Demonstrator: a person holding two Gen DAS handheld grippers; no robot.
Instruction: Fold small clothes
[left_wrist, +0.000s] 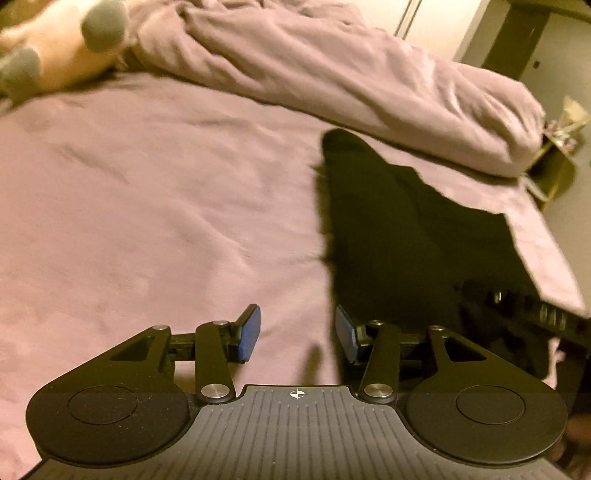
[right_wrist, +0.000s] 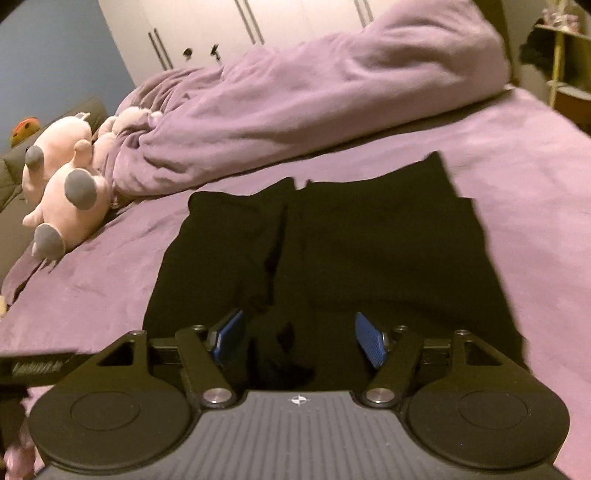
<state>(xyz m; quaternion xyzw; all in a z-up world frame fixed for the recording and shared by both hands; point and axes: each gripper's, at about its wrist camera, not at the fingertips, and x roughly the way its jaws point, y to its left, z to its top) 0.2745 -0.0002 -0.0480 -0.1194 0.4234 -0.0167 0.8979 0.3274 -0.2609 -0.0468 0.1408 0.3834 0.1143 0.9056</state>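
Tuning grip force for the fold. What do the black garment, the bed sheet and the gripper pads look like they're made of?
Black garment: soft matte fabric, probably a knit; it lies limp with soft folds and no sheen.
Bed sheet: mauve woven cloth, likely cotton, matte with fine wrinkles.
Pads: blue, ribbed texture, probably rubber or soft plastic, on black matte arms.

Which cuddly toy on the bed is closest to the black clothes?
The big pink plush pig with grey feet, lying on the purple bedsheet. The smaller pink plush toy lies farther back by the rumpled purple duvet, farther from the black garment.
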